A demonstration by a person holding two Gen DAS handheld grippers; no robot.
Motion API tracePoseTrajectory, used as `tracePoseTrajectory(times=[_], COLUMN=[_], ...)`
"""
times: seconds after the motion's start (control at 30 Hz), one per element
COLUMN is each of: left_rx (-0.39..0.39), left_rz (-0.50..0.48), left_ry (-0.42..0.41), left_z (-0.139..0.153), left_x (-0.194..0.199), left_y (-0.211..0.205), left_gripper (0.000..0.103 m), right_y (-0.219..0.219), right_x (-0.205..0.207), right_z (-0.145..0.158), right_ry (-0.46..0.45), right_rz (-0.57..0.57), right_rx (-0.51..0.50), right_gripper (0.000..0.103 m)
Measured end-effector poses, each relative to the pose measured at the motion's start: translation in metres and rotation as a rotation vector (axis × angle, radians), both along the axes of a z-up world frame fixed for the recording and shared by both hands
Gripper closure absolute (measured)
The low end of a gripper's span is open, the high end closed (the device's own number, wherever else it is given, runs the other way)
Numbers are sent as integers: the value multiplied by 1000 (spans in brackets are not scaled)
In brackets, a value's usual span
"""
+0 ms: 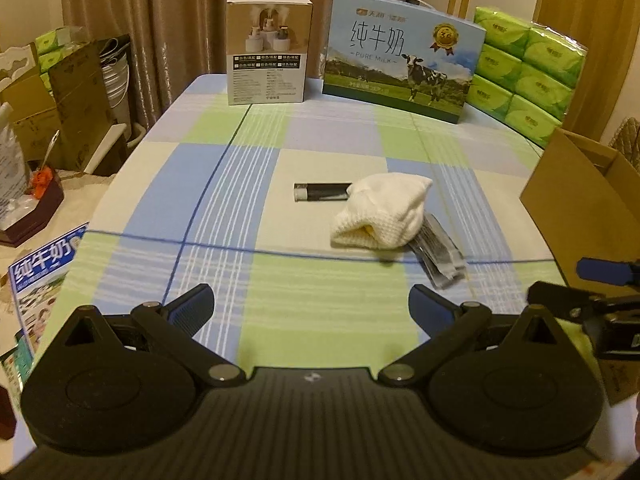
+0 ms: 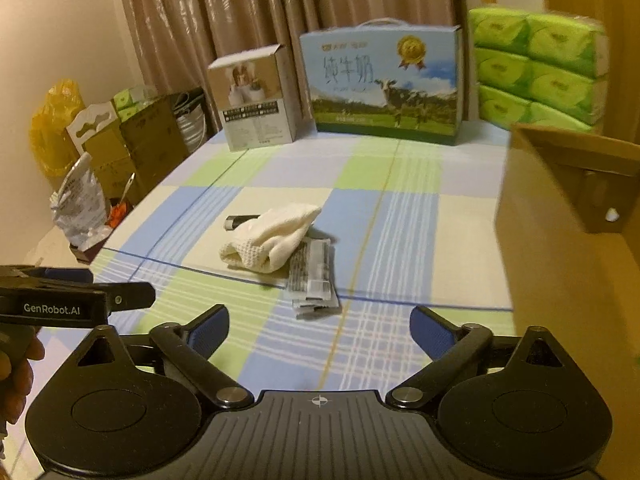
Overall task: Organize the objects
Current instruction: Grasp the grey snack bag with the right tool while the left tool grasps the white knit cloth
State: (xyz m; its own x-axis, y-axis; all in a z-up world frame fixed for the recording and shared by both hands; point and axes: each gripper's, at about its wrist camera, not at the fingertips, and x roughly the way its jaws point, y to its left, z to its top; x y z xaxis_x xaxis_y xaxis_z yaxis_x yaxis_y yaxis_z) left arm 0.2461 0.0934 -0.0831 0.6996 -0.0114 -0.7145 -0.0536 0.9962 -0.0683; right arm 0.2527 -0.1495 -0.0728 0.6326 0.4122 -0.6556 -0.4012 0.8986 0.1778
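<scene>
On the checked tablecloth [image 1: 320, 140] a white knitted sock [image 1: 380, 212] lies crumpled in the middle. It partly covers a black tube [image 1: 320, 192] on its left and several grey sachets [image 1: 440, 258] at its right. My left gripper [image 1: 312, 304] hovers open just short of them, with nothing between its fingers. The right wrist view shows the same sock [image 2: 272, 240], tube [image 2: 240, 222] and sachets [image 2: 314, 278] ahead of my open, empty right gripper [image 2: 320, 322]. The two grippers are side by side: the right gripper [image 1: 576, 284] shows at the left view's edge, the left gripper [image 2: 112, 286] at the right view's edge.
An open cardboard box [image 1: 580, 208] stands at the table's right, close to my right gripper. Along the far edge stand a small beige carton [image 1: 266, 50], a blue milk carton [image 1: 400, 60] and stacked green tissue packs [image 1: 528, 72]. Boxes and bags [image 2: 120, 152] crowd the floor on the left.
</scene>
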Motion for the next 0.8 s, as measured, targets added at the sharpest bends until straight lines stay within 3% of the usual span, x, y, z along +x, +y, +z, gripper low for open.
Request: tracePoseTrajectory(times=[0.2,0.5,0.73,0.77,0.8], left_rx=[32,8,18,15,13], left_rz=[-26,-28,-61,-66,-74], left_ry=[-16,-24,-21,-22,-25], left_z=[-19,-34,-40,-40,-40], left_x=[31,60,66,66,67], left_y=[-1,11,12,12,10], left_gripper=[2,2,2,2,2], right_y=[17,43,56,56,56], right_x=[34,73,84,85,85], right_z=[-27,-58,-73,-73,-73], right_ry=[25,29,-24,-31,-33], right_rz=[33,86,111,117,116], right_rx=[-8,-27,-102,-104,-103], right_gripper=[29,43,54,65,68])
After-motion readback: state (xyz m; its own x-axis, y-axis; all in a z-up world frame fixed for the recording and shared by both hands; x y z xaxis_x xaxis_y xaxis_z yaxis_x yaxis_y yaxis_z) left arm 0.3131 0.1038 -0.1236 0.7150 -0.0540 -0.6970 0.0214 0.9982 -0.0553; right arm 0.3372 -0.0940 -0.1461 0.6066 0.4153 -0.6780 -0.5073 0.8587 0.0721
